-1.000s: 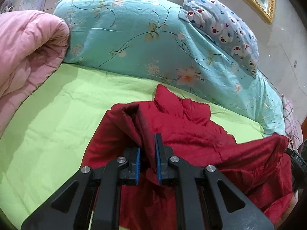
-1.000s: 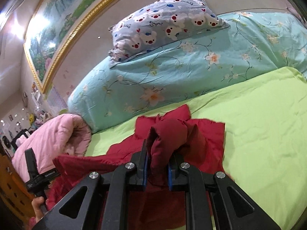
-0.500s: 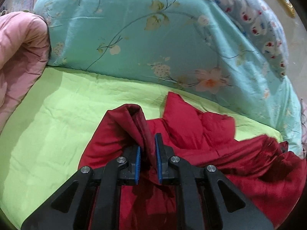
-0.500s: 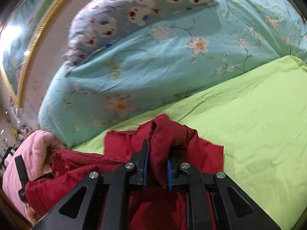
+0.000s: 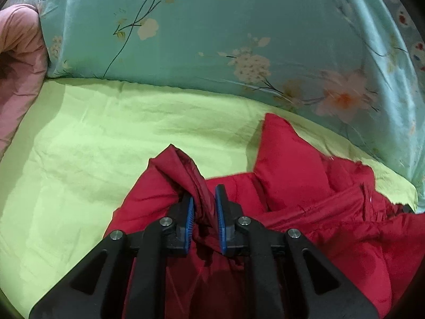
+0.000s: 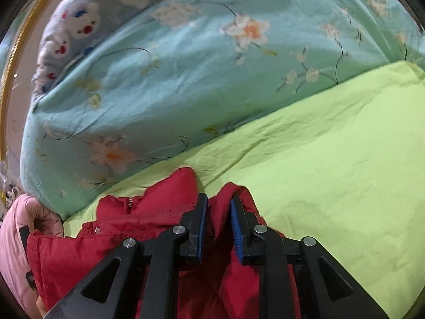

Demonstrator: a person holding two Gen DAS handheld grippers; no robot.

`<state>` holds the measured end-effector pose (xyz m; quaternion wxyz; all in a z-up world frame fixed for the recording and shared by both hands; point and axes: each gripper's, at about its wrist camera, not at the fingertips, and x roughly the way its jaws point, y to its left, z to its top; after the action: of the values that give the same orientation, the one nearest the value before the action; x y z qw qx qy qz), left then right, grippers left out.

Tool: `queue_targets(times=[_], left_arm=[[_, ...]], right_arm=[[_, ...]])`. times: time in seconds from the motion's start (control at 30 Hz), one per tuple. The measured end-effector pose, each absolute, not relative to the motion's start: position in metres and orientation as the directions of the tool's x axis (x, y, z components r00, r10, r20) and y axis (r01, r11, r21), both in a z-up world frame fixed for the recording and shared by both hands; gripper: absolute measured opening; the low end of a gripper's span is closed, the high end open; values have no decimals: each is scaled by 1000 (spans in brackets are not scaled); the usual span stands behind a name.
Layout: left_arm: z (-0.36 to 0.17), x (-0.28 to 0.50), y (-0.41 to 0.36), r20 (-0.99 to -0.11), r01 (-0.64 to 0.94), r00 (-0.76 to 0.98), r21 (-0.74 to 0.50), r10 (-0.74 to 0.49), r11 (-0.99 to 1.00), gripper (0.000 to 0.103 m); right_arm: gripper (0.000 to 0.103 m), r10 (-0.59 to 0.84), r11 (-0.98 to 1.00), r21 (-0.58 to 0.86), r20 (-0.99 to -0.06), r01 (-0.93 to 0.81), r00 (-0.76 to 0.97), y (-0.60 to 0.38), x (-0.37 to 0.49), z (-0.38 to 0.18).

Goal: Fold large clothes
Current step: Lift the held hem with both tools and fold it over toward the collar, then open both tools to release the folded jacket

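Observation:
A red padded jacket (image 5: 292,175) lies bunched on the lime-green bed sheet (image 5: 106,146), its collar end toward the teal bedding. In the left wrist view, my left gripper (image 5: 203,194) has a raised fold of the jacket between its blue pads, and its jaws are opening slightly. My right gripper (image 6: 217,199) holds another fold of the jacket (image 6: 159,212) low over the sheet (image 6: 332,159). Its jaws are opening too, with cloth still filling the gap. The jacket's zipper (image 6: 130,202) shows just left of the right gripper.
A rolled teal floral duvet (image 5: 212,40) (image 6: 159,79) runs along the far side of the bed. A bear-print pillow (image 6: 79,26) rests on top of it. A pink quilt (image 5: 18,53) (image 6: 16,239) is heaped at the left. A gold picture frame (image 6: 10,66) hangs behind.
Both grippers have carried their folds of the jacket forward toward the teal duvet and down onto the sheet. The fold that bulged above the right fingers has sunk low between them.

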<state>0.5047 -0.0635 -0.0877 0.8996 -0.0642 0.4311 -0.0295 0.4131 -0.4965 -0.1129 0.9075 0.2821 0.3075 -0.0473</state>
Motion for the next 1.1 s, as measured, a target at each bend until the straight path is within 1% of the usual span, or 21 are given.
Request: queue_targets(times=[0.13, 0.2, 0.3, 0.4, 0.43, 0.47, 0.5, 0.53, 0.57, 0.6, 0.67, 0.7, 0.73, 0.8, 0.9, 1.1], left_arm=[[-92, 521, -64, -779, -26, 620, -134, -89, 991, 14], [-90, 521, -62, -780, -24, 617, -151, -104, 988, 14], [-75, 508, -53, -757, -1, 639, -182, -139, 983, 14], [-52, 482, -38, -721, 29, 668, -223, -185, 974, 17], [-44, 471, -32, -706, 42, 678, -240, -204, 970, 22], [-35, 459, -27, -691, 58, 690, -247, -218, 967, 29], [-28, 450, -23, -677, 66, 703, -244, -218, 968, 33], [-21, 440, -20, -664, 71, 717, -230, -210, 971, 40], [-14, 431, -16, -653, 81, 729, -217, -206, 973, 44], [-9, 425, -14, -648, 91, 732, -215, -211, 972, 44], [-2, 410, -11, -646, 114, 725, -232, -240, 966, 44], [0, 402, -11, -643, 136, 718, -246, -266, 960, 44], [1, 391, -14, -639, 171, 710, -251, -296, 953, 44], [-1, 371, -24, -638, 215, 701, -238, -319, 947, 44], [-11, 343, -42, -638, 289, 664, -261, -389, 921, 44], [-45, 308, -63, -665, 343, 586, -314, -463, 885, 44]], right_arm=[[20, 91, 836, 486, -583, 257, 807, -498, 419, -117], [20, 96, 832, 492, -583, 257, 806, -498, 420, -118], [20, 106, 827, 504, -573, 247, 812, -500, 417, -115], [21, 102, 839, 490, -566, 235, 818, -498, 414, -109], [22, 99, 843, 484, -566, 233, 818, -497, 414, -107], [22, 95, 847, 477, -567, 233, 818, -496, 414, -105], [23, 89, 849, 474, -567, 236, 819, -496, 414, -104], [23, 84, 847, 475, -565, 240, 821, -496, 412, -102], [24, 80, 845, 476, -563, 243, 823, -496, 412, -99], [25, 75, 844, 476, -561, 247, 824, -496, 410, -96], [32, 74, 843, 478, -557, 246, 827, -496, 406, -88], [36, 79, 844, 482, -546, 236, 834, -496, 403, -83], [38, 79, 848, 479, -537, 227, 840, -494, 399, -77], [38, 81, 856, 471, -527, 211, 846, -491, 390, -67], [38, 113, 859, 481, -510, 174, 852, -484, 373, -57], [38, 206, 881, 469, -501, 64, 841, -447, 326, -55]])
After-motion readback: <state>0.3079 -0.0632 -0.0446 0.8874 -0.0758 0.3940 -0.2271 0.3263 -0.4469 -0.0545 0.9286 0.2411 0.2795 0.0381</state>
